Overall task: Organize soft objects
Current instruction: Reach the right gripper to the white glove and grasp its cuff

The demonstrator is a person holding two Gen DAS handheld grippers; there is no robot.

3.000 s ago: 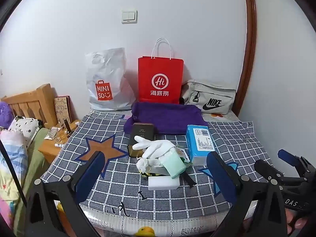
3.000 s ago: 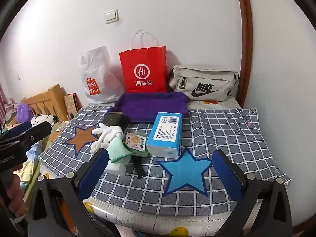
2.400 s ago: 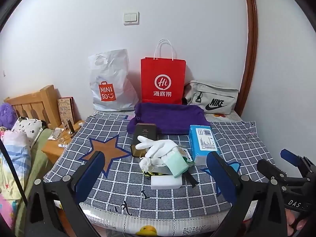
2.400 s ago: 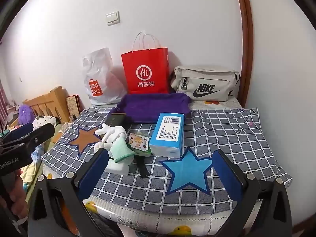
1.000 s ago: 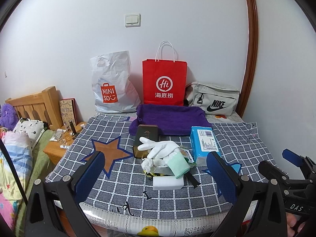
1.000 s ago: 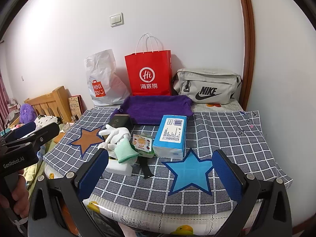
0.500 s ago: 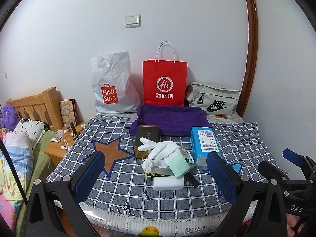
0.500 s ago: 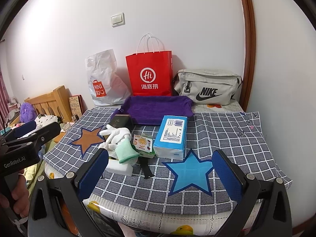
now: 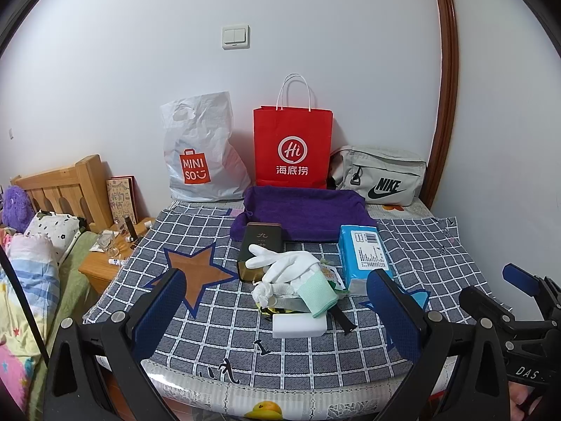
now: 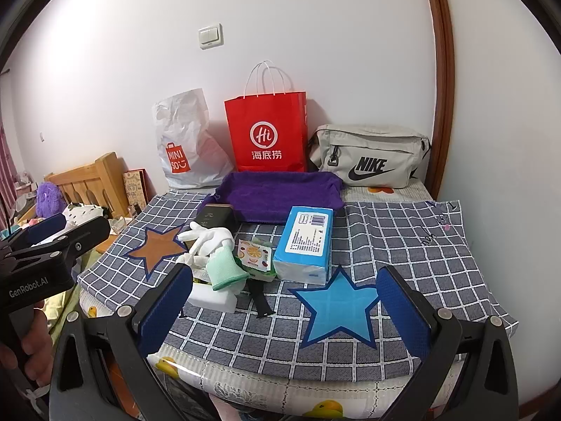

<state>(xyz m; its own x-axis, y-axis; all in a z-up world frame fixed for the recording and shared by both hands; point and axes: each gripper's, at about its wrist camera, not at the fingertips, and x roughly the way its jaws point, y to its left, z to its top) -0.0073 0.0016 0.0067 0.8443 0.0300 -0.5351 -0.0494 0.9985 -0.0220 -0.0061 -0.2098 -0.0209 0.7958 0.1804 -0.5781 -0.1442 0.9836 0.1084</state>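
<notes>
Left gripper (image 9: 280,301) and right gripper (image 10: 284,298) both hover at the near edge of the checked surface (image 10: 403,231), jaws released wide, nothing between them. White glove (image 9: 284,263), green cloth (image 9: 317,293) and white sponge (image 9: 299,324) sit piled just ahead of the left jaws, left-ahead of the right jaws. Blue tissue pack (image 10: 306,242) is beside the pile, purple towel tray (image 10: 277,196) farther ahead.

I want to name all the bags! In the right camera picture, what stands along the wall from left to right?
White MINISO plastic bag → red paper bag → grey Nike bag.
</notes>
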